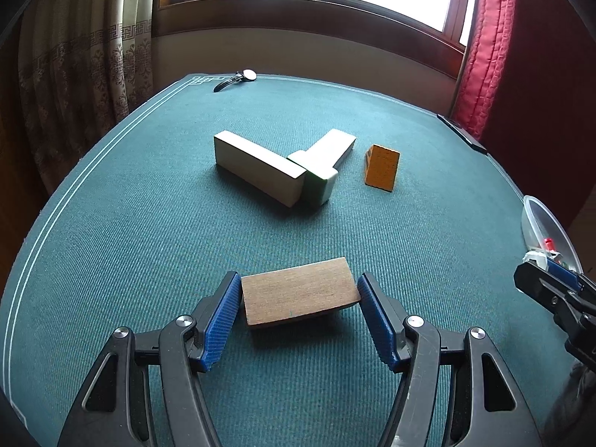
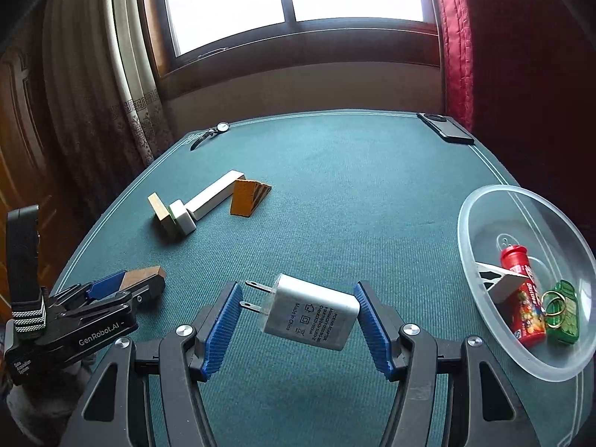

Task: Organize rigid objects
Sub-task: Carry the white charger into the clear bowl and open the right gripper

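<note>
My left gripper is shut on a flat brown wooden block, blue pads pressing its two short ends. The block hangs just above the green table cover, with its shadow beneath. In the right wrist view the same gripper and block show at the lower left. My right gripper is shut on a white power adapter, held slantwise with its two prongs toward the left pad. The right gripper also shows at the right edge of the left wrist view.
Mid-table lie a long pale block, a white block over a green-and-white one, and an orange wedge. A clear bowl at the right holds a red bottle, a green keyring item and a metal clip. A watch and a phone lie at the far edge.
</note>
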Tool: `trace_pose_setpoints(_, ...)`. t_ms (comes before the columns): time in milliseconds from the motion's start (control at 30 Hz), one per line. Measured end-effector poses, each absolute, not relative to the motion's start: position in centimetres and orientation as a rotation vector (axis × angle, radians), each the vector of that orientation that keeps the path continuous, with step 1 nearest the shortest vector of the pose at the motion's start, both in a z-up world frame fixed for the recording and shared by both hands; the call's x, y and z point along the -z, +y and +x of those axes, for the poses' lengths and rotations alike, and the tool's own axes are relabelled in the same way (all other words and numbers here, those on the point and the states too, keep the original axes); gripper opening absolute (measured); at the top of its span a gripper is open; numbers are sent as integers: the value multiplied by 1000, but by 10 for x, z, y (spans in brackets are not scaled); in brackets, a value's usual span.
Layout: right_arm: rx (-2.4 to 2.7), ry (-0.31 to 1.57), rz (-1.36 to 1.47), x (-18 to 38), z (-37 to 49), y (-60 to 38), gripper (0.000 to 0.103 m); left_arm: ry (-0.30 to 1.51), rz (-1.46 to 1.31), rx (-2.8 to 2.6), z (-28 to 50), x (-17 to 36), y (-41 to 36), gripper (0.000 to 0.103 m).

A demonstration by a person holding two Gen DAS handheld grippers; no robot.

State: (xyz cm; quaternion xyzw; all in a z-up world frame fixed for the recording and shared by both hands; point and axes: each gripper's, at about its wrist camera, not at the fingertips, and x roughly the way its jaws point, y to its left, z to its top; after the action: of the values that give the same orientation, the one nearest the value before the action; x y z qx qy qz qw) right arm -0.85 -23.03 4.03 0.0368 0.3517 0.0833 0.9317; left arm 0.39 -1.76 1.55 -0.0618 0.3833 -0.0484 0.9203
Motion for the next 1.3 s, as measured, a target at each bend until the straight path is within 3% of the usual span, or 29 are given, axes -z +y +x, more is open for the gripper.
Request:
trace_pose_setpoints(1200, 184, 629, 220, -41, -49, -401, 65, 773, 4, 286, -7, -44, -140, 65)
trace_pose_setpoints(1300, 188, 629, 243, -38, -49, -408, 74, 774, 10, 298, -7, -45, -149, 65)
